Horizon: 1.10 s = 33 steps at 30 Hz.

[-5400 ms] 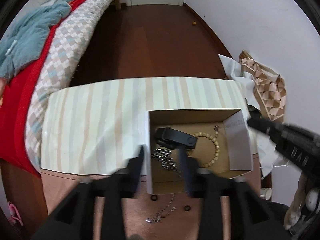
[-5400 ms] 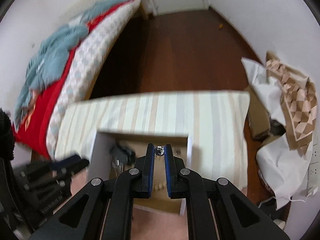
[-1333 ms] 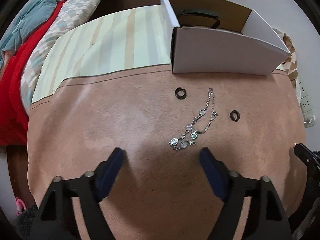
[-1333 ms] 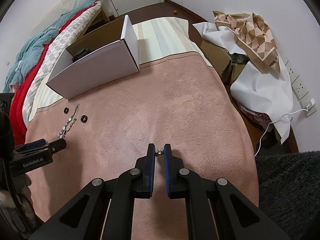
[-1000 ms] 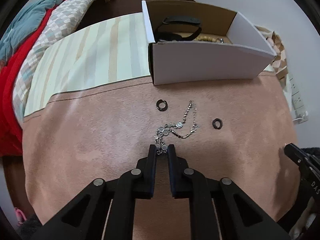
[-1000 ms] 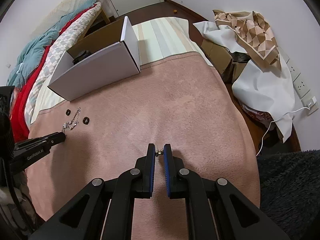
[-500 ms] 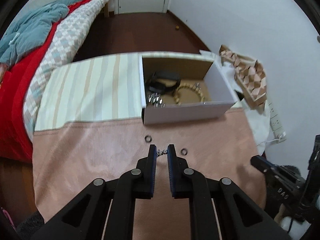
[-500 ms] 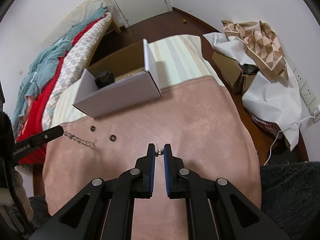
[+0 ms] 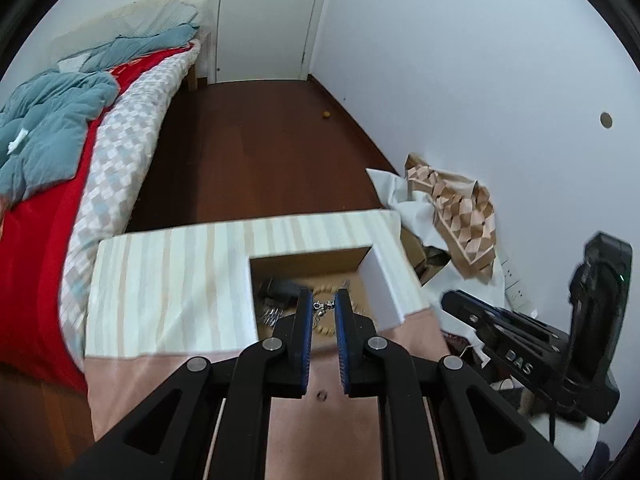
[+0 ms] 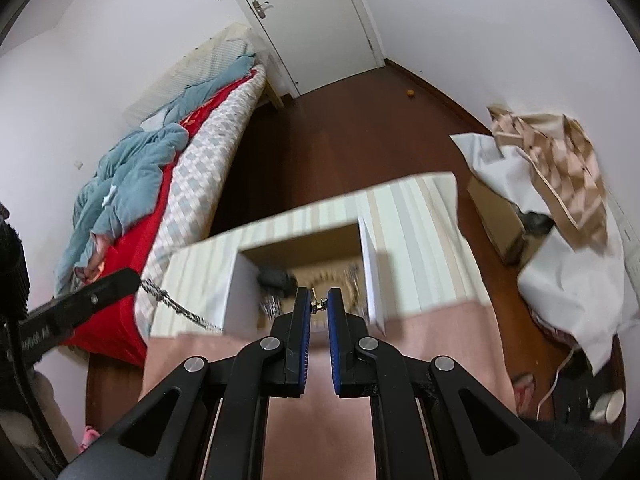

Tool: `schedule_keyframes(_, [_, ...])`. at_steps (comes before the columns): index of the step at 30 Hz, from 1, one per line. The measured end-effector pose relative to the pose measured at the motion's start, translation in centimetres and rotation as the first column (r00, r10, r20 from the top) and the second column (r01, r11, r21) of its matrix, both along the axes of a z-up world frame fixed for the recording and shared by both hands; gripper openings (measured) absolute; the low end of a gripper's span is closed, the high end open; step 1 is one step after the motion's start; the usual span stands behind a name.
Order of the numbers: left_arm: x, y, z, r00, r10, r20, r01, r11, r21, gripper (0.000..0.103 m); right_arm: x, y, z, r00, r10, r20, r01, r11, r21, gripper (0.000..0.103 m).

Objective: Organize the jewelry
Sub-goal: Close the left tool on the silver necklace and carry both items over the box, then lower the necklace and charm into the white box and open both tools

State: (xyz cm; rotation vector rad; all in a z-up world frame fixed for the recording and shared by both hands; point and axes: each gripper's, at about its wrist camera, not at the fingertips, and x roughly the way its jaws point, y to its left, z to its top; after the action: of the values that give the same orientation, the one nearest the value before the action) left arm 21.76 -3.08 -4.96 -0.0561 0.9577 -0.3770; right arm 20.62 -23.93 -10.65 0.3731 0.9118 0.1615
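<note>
My left gripper [image 9: 323, 306] is shut on a silver chain necklace [image 9: 322, 305] and holds it in the air over the near edge of the open cardboard box [image 9: 384, 284]. In the right wrist view the chain [image 10: 176, 304] hangs from the left gripper [image 10: 132, 278], left of the box [image 10: 370, 272]. My right gripper [image 10: 319, 303] is shut on a small metal earring [image 10: 318, 304], raised in front of the box. Inside the box lie a wooden bead bracelet [image 9: 326, 330], a black item [image 9: 282, 288] and silver pieces [image 9: 270, 314].
The box stands on a striped cloth [image 9: 168, 284] at the table's far end; pink cloth [image 9: 320, 432] covers the near part, with a small dark ring [image 9: 320, 395] on it. A bed [image 9: 60, 168] is at the left. Paper and bags [image 9: 452, 208] lie at the right.
My left gripper shut on the necklace on the pink cloth, lifted it and carried it up to the box. My right gripper rose and came toward the box with the earring.
</note>
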Motion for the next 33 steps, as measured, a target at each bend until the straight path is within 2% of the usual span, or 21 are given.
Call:
schedule_keyframes(4, [2.6, -0.9, -0.9, 0.999, -0.015, -0.042, 0.014, 1.000, -0.015, 0.008, 4.1, 0.2, -0.5, 0.998, 0.038, -0.053, -0.037, 0.999, 0.018, 0.009])
schedule_keyframes(10, [5.5, -2.1, -4.4, 0.988, -0.030, -0.150, 0.021, 0.998, -0.057, 0.009, 8.0, 0.6, -3.6, 0.984, 0.088, -0.157, -0.089, 0.996, 0.001, 0.009])
schedule_keyframes(16, [6.7, -2.9, -6.8, 0.971, 0.003, -0.239, -0.005, 1.000, -0.005, 0.012, 9.7, 0.7, -6.4, 0.963, 0.125, -0.238, -0.125, 0.992, 0.016, 0.009])
schedule_keyframes(18, [6.8, -2.8, -6.9, 0.973, 0.034, -0.230, -0.026, 0.999, 0.039, 0.024, 10.1, 0.4, -6.8, 0.963, 0.111, -0.247, -0.111, 0.994, 0.015, 0.009])
schedule_keyframes(20, [6.8, -2.4, -6.9, 0.977, 0.070, -0.203, -0.054, 0.995, 0.082, 0.063, 10.7, 0.2, -7.1, 0.959, 0.110, -0.262, -0.106, 0.994, 0.028, 0.010])
schedule_keyframes(22, [6.6, -1.8, -6.6, 0.980, 0.117, -0.161, -0.097, 0.987, 0.125, 0.075, 10.8, 0.0, -7.0, 0.961, 0.093, -0.259, -0.094, 0.996, 0.009, 0.026])
schedule_keyframes(23, [6.6, -1.5, -6.6, 0.981, 0.129, -0.148, -0.110, 0.985, 0.135, 0.075, 10.7, -0.2, -6.9, 0.964, 0.088, -0.251, -0.090, 0.996, 0.006, 0.041])
schedule_keyframes(24, [6.6, -1.2, -6.7, 0.980, 0.144, -0.137, -0.123, 0.981, 0.150, 0.076, 10.6, -0.3, -6.7, 0.966, 0.081, -0.246, -0.083, 0.997, 0.001, 0.051])
schedule_keyframes(27, [6.3, 0.0, -7.1, 0.975, 0.184, -0.122, -0.159, 0.969, 0.190, 0.079, 10.5, -0.4, -6.2, 0.970, 0.068, -0.234, -0.073, 0.997, -0.013, 0.052])
schedule_keyframes(29, [5.9, 0.8, -7.5, 0.972, 0.207, -0.113, -0.179, 0.958, 0.223, 0.091, 10.2, -0.5, -5.7, 0.973, 0.056, -0.225, -0.065, 0.997, -0.035, 0.052])
schedule_keyframes(31, [5.4, 1.2, -7.7, 0.968, 0.227, -0.103, -0.195, 0.947, 0.257, 0.096, 9.6, -0.6, -5.2, 0.975, 0.032, -0.219, -0.051, 0.995, -0.080, 0.056])
schedule_keyframes(33, [4.7, 1.7, -8.1, 0.965, 0.246, -0.094, -0.210, 0.935, 0.286, 0.099, 8.8, -0.3, -4.8, 0.978, 0.012, -0.208, -0.043, 0.988, -0.146, 0.082])
